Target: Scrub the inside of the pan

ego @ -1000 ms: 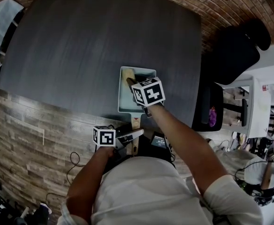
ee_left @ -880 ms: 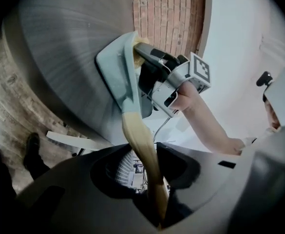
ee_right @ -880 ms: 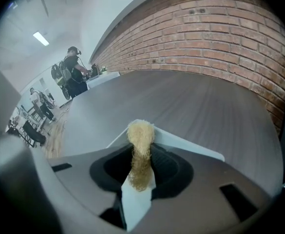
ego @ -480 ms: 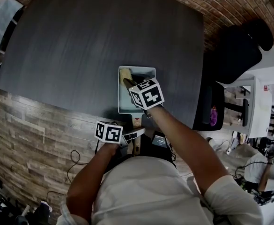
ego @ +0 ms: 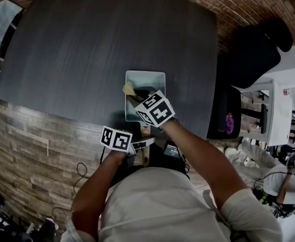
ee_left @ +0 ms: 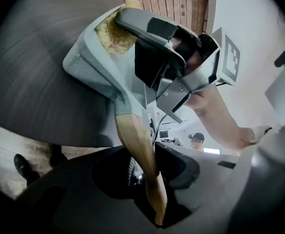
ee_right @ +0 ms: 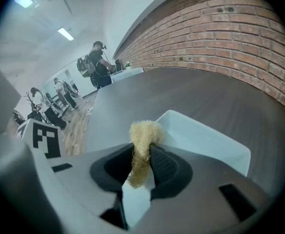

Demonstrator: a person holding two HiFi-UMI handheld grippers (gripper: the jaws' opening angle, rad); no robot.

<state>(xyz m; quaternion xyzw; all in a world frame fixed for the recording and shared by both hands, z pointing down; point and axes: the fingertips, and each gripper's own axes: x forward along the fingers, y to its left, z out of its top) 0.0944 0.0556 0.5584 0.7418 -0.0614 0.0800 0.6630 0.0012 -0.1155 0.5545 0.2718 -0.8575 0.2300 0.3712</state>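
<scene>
The left gripper (ee_left: 147, 172) has just been closing and now clamps the pan's wooden handle (ee_left: 135, 145) between its jaws at a middling width, out past the bench's 6 o'clock edge. That pins the pan (ego: 148, 79), which lies just inside that edge with its handle pointing back at the person. The right gripper (ee_right: 142, 162) is pinched tight on a tan scrubber (ee_right: 143, 133). In the head view the scrubber has slid from the pan's 11 o'clock corner down the left wall to about 9 o'clock. I judge that scrubbing is under way, with the pan now braced so the strokes do not push it about. The bench (ego: 86, 44) is dark wood grain with rounded corners. Plank floor (ego: 31, 150) lies at 7 o'clock, a brick wall (ego: 238, 4) at 1 o'clock and a black chair (ego: 250, 52) at 3 o'clock. People stand far off in the right gripper view.
</scene>
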